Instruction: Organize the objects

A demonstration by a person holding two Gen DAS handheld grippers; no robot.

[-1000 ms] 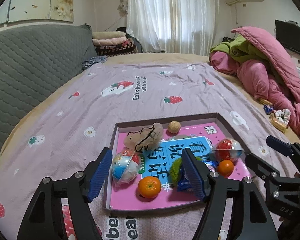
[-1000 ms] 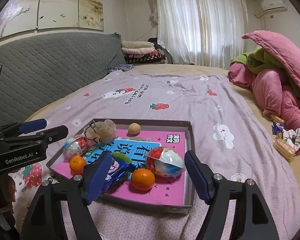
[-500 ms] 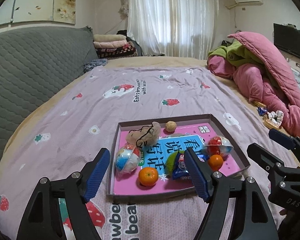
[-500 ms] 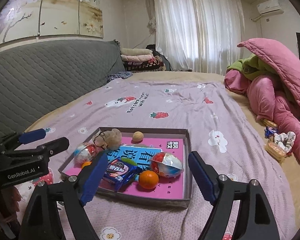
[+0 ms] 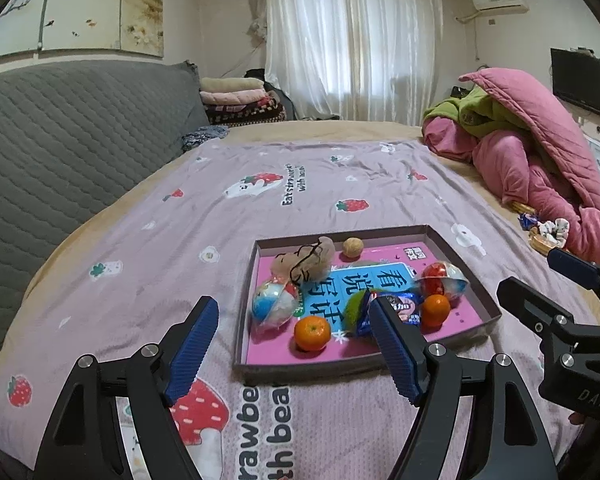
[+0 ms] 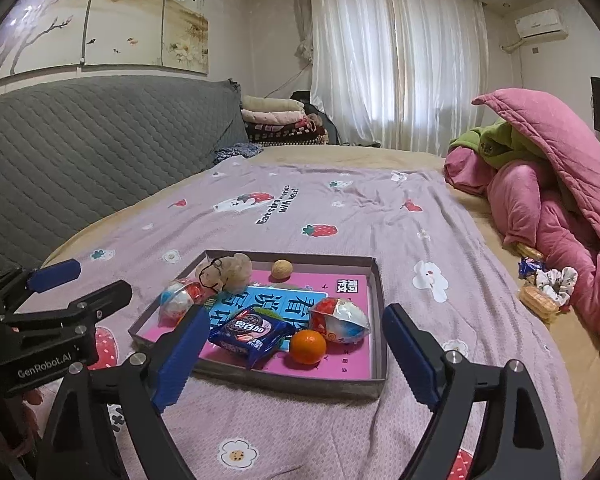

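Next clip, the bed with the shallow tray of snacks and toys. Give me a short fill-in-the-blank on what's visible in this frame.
1. The blue cookie packet lies inside the ____, not on the bedspread.
2. The number of oranges in the tray is ____.
3. The walnut sits near the tray's ____ wall, away from the cameras.
4. Both the left tool and the right tool have their jaws ____, holding nothing.

Missing words: tray; two; far; open

A home bedroom is shown: a bed (image 6: 340,216) spread with a strawberry-print sheet, a padded headboard (image 6: 100,152), heaped quilts (image 6: 548,184), folded blankets (image 6: 276,116), curtains (image 6: 396,60) and an air conditioner (image 6: 542,26).
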